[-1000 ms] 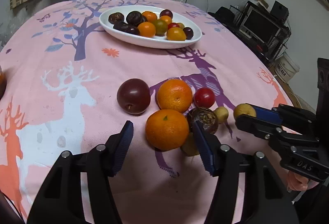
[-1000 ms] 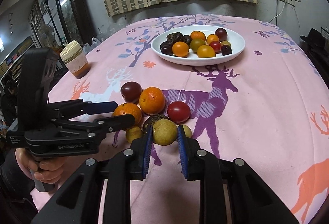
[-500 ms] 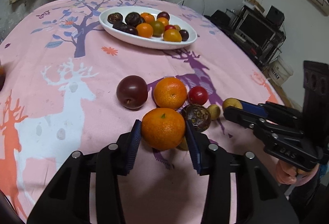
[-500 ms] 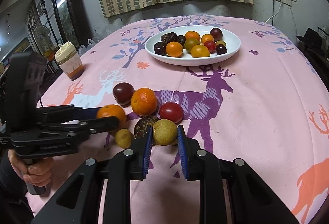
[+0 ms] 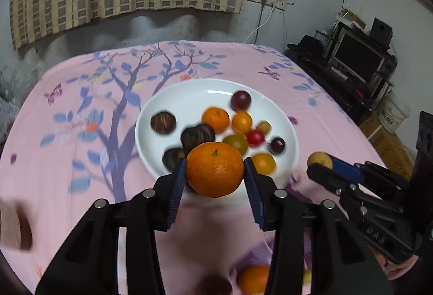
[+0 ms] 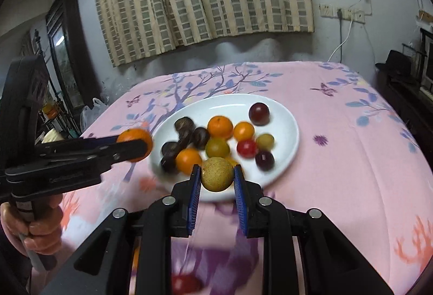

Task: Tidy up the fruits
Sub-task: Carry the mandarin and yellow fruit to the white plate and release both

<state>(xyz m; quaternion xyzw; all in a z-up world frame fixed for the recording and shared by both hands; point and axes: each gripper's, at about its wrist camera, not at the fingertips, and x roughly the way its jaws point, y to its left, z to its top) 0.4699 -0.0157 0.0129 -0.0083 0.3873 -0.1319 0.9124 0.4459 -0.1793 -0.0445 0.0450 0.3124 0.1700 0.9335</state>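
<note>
My left gripper (image 5: 215, 181) is shut on an orange mandarin (image 5: 215, 169) and holds it in the air at the near rim of the white plate (image 5: 184, 94). It also shows in the right wrist view (image 6: 135, 144) at the plate's left side. My right gripper (image 6: 217, 178) is shut on a yellow-green round fruit (image 6: 217, 173), held over the plate's (image 6: 286, 132) near edge. That fruit also shows in the left wrist view (image 5: 319, 159). The plate holds several oranges, dark plums, tomatoes and dark wrinkled fruits.
A pink patterned tablecloth (image 5: 67, 148) covers the table. Loose fruits lie below the grippers: an orange (image 5: 253, 278), a dark plum (image 5: 213, 285) and a red tomato (image 6: 186, 282). A brown object (image 5: 16, 227) sits at the left edge. Shelves with electronics (image 5: 360, 56) stand at the right.
Both grippers have lifted their fruits off the cloth and moved forward to the plate. The left gripper closed on the mandarin about half a second ago. The loose fruits stayed behind.
</note>
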